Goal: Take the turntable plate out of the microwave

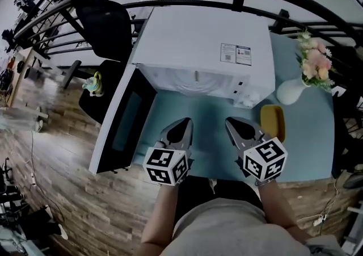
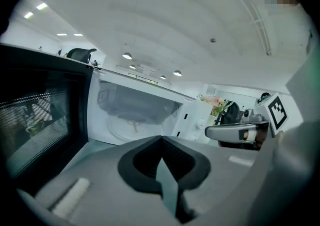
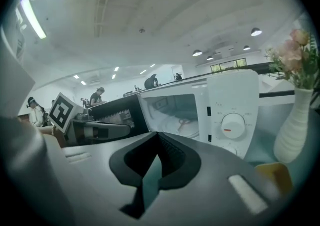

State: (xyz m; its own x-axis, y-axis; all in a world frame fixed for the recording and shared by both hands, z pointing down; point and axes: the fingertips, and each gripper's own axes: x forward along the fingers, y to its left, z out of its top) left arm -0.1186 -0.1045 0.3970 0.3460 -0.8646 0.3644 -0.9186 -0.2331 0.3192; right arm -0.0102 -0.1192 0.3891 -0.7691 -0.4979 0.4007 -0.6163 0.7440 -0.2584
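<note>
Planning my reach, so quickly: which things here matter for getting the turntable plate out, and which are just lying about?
Job: microwave, its open door, turntable plate inside, left tool, right tool (both shut, empty).
Lying about: vase of flowers, yellow block, office chair.

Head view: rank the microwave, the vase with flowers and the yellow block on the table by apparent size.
1. Microwave, by far the largest.
2. Vase with flowers.
3. Yellow block; it looks about as big as the vase's white body alone, so only the flowers separate them.
</note>
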